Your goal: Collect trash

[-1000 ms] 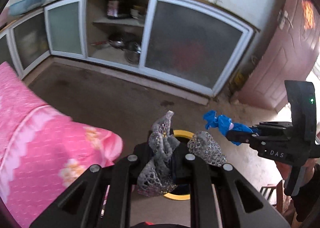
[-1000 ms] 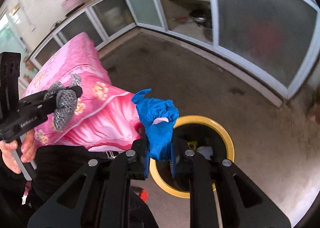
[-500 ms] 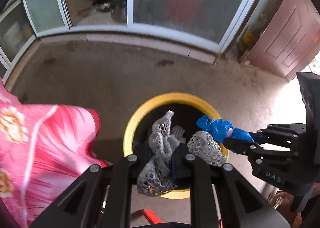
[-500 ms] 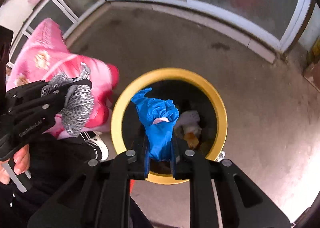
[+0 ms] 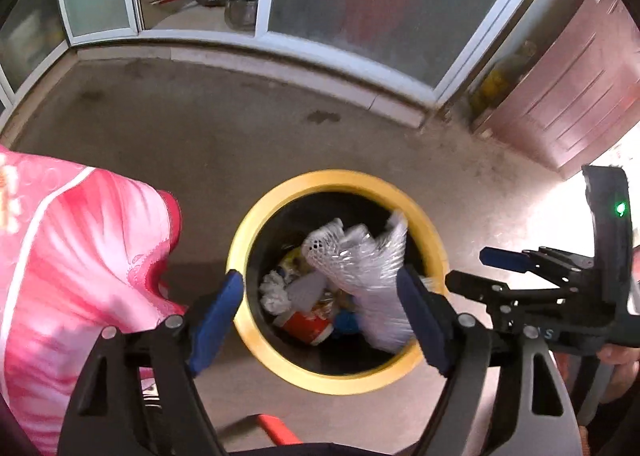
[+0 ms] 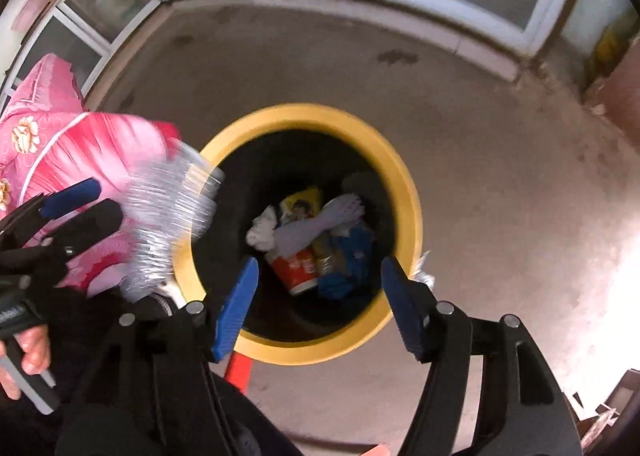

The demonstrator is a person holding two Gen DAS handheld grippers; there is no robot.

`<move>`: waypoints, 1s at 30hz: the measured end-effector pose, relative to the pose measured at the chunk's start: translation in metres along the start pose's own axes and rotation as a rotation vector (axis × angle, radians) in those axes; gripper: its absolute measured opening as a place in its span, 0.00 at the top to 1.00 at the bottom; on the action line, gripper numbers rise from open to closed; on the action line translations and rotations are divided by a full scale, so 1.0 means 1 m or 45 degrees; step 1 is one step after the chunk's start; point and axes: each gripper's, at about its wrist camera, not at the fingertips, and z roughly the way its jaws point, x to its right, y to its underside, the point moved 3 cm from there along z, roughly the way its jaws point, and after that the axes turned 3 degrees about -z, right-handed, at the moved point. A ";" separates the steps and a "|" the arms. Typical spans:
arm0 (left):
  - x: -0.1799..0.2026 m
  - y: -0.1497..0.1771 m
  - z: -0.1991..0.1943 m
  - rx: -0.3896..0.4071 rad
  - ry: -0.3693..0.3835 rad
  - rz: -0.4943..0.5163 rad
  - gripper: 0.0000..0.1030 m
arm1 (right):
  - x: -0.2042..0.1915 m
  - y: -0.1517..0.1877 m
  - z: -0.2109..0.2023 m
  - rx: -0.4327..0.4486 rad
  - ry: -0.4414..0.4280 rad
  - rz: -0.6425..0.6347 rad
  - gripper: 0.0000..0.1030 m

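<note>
Jaws opening over perhaps concrete floor (image 5: 248, 136)

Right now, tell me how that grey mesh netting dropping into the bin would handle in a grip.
The mesh netting is probably floppy: it shows crumpled and folded over the yellow-rimmed bin. Likely very light, being open webbing. It may snag rather than slip, since the holes could catch on the left gripper, whose jaws are opening.
</note>
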 end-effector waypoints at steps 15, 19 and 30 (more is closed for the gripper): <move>-0.005 0.033 -0.210 0.617 0.133 0.003 0.08 | -0.087 0.025 -0.231 0.949 0.237 -0.338 0.08; -0.008 0.063 -0.260 0.793 0.018 0.065 0.08 | -0.114 0.038 -0.268 1.014 0.095 -0.251 0.08; -0.020 0.150 -0.363 1.100 -0.385 -0.011 0.08 | -0.169 0.095 -0.348 1.403 0.237 -0.124 0.08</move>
